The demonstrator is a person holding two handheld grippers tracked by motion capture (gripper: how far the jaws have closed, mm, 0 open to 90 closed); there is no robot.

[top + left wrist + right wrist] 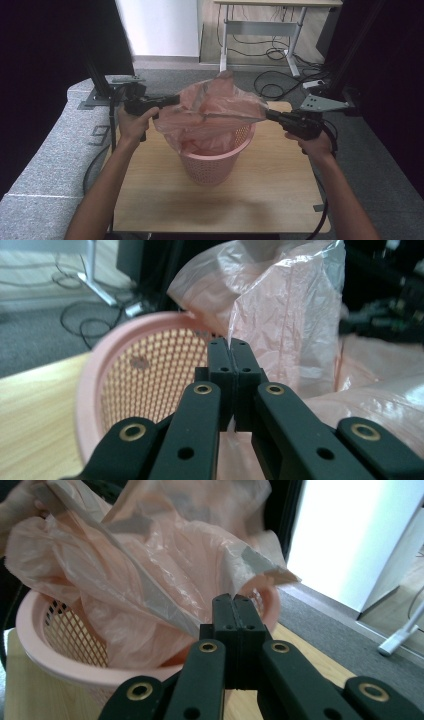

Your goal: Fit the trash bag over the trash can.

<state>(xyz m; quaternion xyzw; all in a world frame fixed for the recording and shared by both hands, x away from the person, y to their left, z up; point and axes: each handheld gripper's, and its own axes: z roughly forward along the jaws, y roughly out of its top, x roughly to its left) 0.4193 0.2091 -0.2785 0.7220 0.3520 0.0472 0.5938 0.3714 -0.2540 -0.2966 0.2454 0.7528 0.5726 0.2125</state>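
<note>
Light wooden table [270, 200] bears one pink perforated basket [212, 162], standing upright near its centre, lined with a pink bag [215, 112].

One pink basket [215, 160], one pink bag [220, 107], two tongs [176, 100].

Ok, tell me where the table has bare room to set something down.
Bare wood lies in front of the basket, between it and the table's near edge, with smaller strips at its left and right, under the forearms. Above the basket it is crowded: the bag is stretched between the left gripper and right gripper.
</note>
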